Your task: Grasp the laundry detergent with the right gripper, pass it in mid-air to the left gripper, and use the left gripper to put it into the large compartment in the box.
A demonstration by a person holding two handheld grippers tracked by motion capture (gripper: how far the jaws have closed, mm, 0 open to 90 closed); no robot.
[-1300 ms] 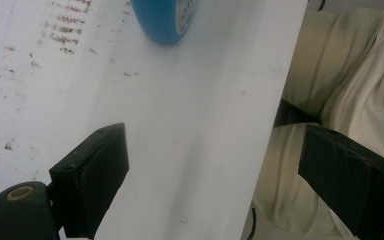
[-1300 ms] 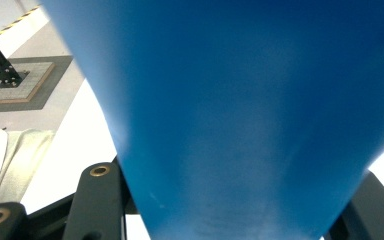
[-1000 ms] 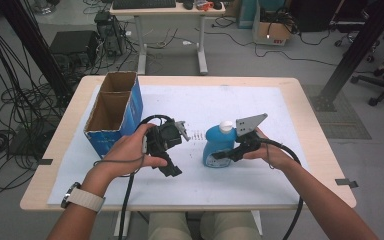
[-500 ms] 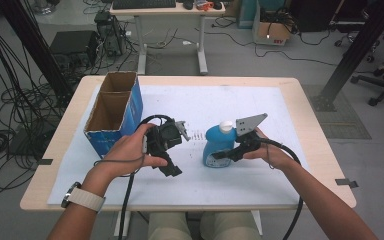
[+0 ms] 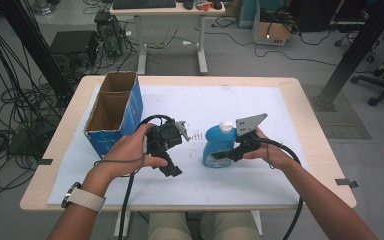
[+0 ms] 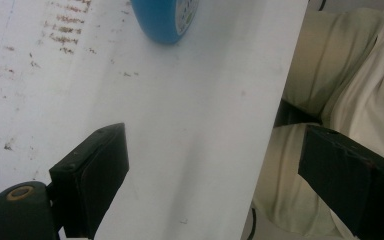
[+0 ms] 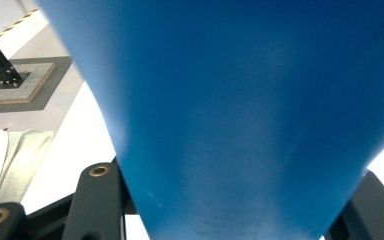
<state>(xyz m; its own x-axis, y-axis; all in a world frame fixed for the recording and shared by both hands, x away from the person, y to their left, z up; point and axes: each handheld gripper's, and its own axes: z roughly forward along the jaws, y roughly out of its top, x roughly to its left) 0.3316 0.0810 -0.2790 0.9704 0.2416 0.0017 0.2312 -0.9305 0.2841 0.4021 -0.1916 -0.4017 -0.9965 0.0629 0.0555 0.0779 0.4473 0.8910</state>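
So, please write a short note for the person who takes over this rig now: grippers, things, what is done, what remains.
Right gripper: shut on the blue bottle, which stands upright on the white mat.
Left gripper: open, holding nothing, beside the bottle.
Cardboard box: open on top, at the mat's left edge; I see nothing inside.
Done: bottle gripped.
Left: probably moving it into the box, which is only my guess.

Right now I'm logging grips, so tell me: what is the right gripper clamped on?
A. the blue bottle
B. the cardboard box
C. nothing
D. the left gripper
A: the right gripper is closed on the blue bottle, whose blue body sits between its jaws in the right gripper view.
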